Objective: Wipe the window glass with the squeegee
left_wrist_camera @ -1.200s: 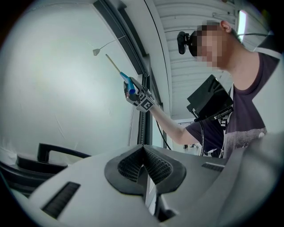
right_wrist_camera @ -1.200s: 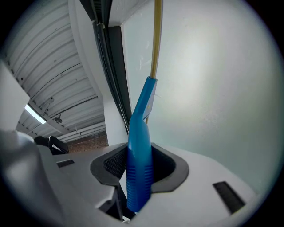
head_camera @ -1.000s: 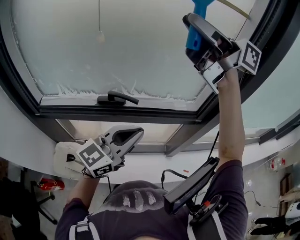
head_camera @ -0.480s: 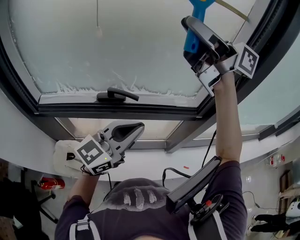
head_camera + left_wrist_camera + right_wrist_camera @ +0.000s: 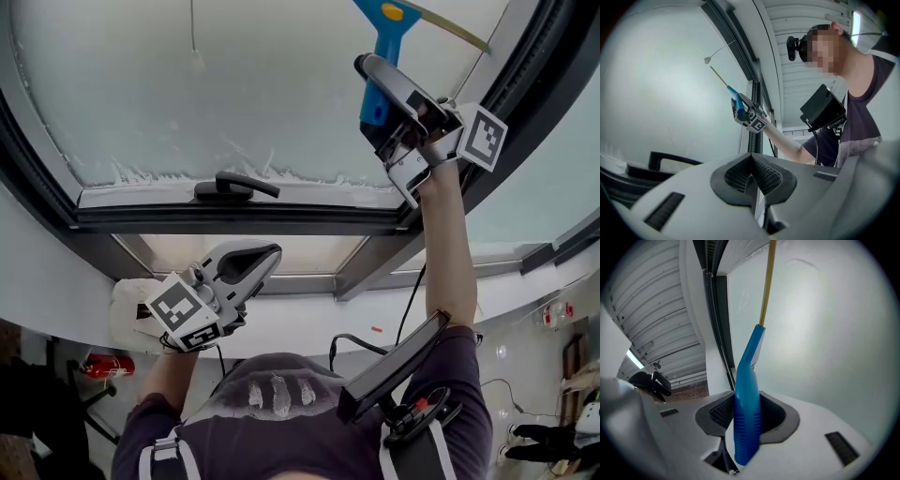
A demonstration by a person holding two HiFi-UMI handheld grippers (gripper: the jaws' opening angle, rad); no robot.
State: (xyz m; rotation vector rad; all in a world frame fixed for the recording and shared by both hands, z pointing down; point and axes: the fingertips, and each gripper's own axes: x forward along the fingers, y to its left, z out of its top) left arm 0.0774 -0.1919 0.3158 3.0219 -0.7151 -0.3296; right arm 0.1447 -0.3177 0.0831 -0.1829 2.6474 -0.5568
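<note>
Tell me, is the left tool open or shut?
Shut. In the left gripper view the left tool has its jaws closed against each other, with nothing between them.

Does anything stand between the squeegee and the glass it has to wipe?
Nothing visible blocks it. The right gripper is shut on the squeegee, right in front of the glass. A cord hangs farther left; the window handle sits on the lower frame, off the glass.

Pale grey left gripper [image 5: 270,255] and right gripper [image 5: 362,64] bear marker cubes [image 5: 183,311]; the shirt [image 5: 187,441] is dark.
</note>
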